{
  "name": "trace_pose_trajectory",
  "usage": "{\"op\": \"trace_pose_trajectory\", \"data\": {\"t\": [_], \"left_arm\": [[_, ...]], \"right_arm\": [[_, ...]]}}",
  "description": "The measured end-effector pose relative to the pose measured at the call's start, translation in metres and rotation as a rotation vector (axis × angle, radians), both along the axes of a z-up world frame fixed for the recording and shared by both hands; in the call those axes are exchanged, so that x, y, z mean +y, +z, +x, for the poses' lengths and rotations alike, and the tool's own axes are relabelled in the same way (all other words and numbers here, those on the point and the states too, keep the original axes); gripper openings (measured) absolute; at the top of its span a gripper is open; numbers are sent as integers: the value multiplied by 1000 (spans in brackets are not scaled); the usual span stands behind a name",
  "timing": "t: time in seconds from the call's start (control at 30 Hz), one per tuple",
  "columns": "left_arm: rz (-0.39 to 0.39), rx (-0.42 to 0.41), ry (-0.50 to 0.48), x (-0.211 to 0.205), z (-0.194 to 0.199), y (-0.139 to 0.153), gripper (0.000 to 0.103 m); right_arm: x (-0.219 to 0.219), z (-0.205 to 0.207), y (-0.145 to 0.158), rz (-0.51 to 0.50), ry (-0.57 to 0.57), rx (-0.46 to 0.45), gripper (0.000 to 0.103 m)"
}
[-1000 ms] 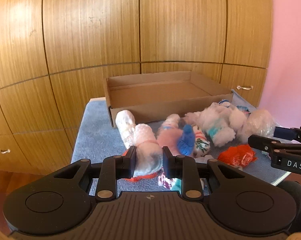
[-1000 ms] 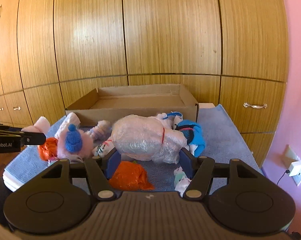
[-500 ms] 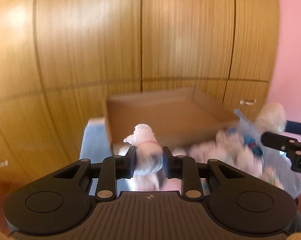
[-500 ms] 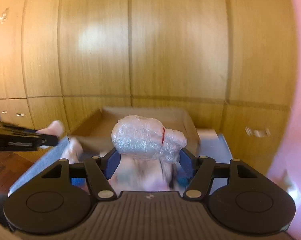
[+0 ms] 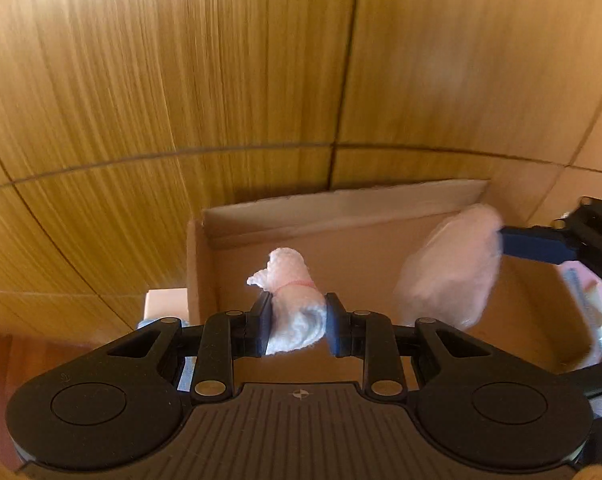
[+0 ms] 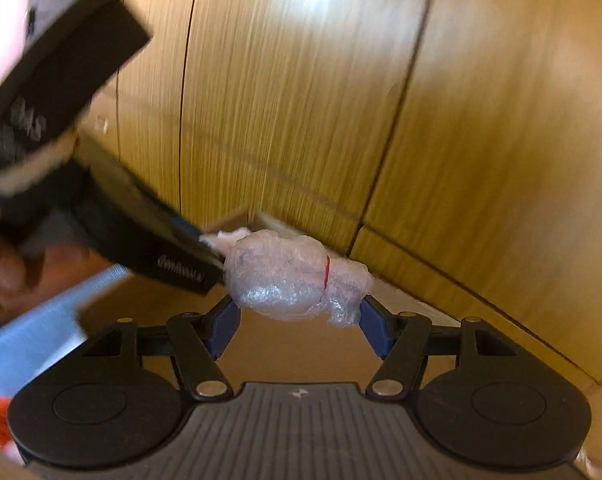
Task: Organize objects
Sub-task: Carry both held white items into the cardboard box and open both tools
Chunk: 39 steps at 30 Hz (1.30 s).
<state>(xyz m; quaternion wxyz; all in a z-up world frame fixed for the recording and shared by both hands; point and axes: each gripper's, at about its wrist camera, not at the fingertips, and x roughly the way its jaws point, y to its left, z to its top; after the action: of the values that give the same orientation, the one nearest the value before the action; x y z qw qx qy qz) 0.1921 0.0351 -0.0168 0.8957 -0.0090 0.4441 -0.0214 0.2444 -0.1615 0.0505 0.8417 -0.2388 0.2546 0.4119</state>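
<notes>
Two wrist fisheye views, both close above the cardboard box (image 5: 453,236).
Each looks forward and down along its own fingers toward the far wooden cabinet doors (image 6: 301,100) (the right view is rolled); both share box and doors.

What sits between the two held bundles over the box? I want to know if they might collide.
Nothing: in the left wrist view only bare cardboard box floor shows between the white bundle and the plastic-wrapped bundle.

Bare box floor (image 5: 361,248) under both claws
</notes>
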Motion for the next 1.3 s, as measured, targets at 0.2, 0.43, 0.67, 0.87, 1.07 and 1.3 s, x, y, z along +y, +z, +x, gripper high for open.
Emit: {"op": "trace_pose_trajectory", "data": {"t": [0.2, 0.43, 0.67, 0.87, 1.07, 1.3], "left_arm": [[6, 28, 49, 18, 30, -23, 34], [27, 30, 66, 14, 45, -38, 34], [33, 17, 76, 13, 52, -44, 36], [17, -11, 80, 13, 57, -37, 59], [4, -44, 80, 12, 46, -19, 77], [-2, -71, 78, 7, 23, -5, 83]], "right_arm": [[31, 45, -35, -102, 86, 38, 61], [58, 71, -51, -139, 143, 95, 62], [62, 74, -55, -162, 131, 108, 66], [56, 70, -48, -176, 99, 95, 78], [40, 56, -18, -166, 71, 86, 84], [16, 45, 9, -160, 46, 68, 85]]}}
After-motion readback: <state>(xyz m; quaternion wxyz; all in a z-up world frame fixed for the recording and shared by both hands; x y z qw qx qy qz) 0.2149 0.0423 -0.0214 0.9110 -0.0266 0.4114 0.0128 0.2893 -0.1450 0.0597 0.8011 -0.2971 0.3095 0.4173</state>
